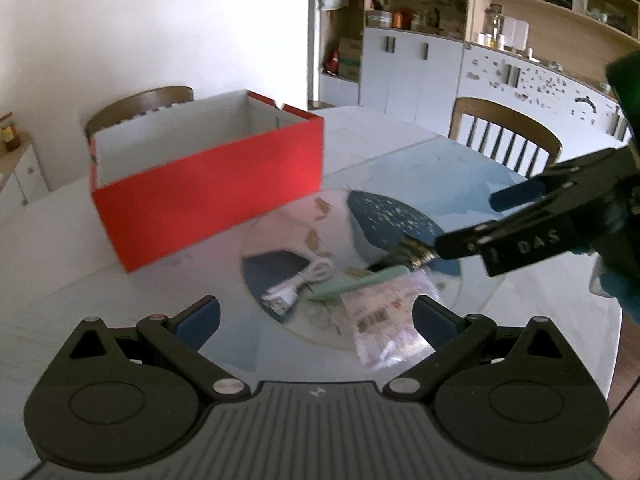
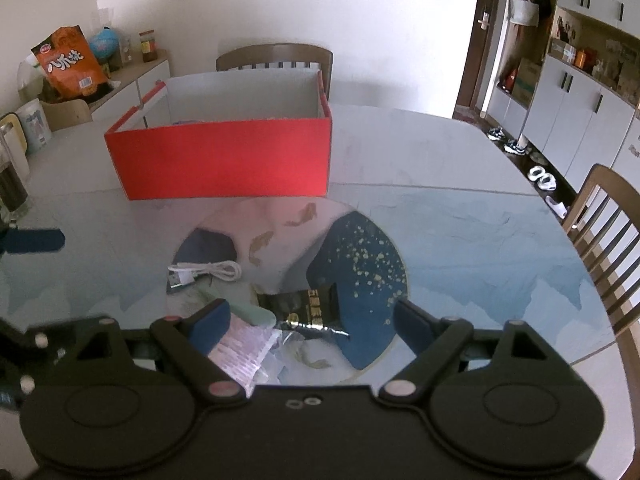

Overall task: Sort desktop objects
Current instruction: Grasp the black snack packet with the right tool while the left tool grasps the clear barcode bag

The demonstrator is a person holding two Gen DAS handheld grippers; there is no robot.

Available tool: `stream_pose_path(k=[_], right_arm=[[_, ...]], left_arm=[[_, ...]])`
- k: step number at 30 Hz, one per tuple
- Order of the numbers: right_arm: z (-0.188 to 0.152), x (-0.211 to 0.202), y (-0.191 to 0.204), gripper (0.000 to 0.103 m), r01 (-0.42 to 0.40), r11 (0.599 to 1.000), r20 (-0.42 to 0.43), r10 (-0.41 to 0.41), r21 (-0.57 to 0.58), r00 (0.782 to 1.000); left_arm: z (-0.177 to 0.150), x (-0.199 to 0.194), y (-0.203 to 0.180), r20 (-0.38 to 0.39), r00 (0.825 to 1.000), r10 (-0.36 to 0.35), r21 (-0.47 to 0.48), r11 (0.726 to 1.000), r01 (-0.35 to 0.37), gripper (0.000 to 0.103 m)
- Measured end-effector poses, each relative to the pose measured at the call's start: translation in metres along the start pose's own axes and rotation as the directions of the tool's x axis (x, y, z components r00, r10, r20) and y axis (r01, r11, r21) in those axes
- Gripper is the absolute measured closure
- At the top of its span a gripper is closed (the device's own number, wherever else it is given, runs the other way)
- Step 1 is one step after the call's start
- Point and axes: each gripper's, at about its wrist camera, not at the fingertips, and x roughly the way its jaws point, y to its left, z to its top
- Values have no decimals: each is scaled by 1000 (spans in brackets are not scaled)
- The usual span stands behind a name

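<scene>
a: while both hands hang over the round glass turntable, what's on it?

b: a small heap. a coiled white cable lies at the left of the heap, a pale green flat piece just beside it, a clear packet with pink print nearest the cameras, and a black and gold sachet touching the green piece and the packet

a: and the red box?

b: it stands open on the tabletop behind the turntable, apart from the heap. its inside walls are white; something blue shows low inside it, too little to name

a: the left gripper?

b: its blue pads are spread wide, nothing between them. the cable, the green piece and the packet lie beyond and between the tips, untouched

a: the right gripper?

b: also spread wide. the sachet lies in the gap, the packet under the left finger. in the left wrist view its fingertip looks to sit at the sachet's end, but i can't tell if it touches; nothing is clamped

a: anything else around?

b: wooden chairs at the tabletop, and an orange snack bag on a sideboard at the wall
</scene>
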Motion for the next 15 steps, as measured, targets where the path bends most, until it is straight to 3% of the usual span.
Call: stream_pose_path(k=[15], right_arm=[[-11, 30, -16, 14, -5, 1000, -39, 6, 8, 999]], left_arm=[[-2, 41, -29, -51, 997, -65, -42, 997, 63, 0]])
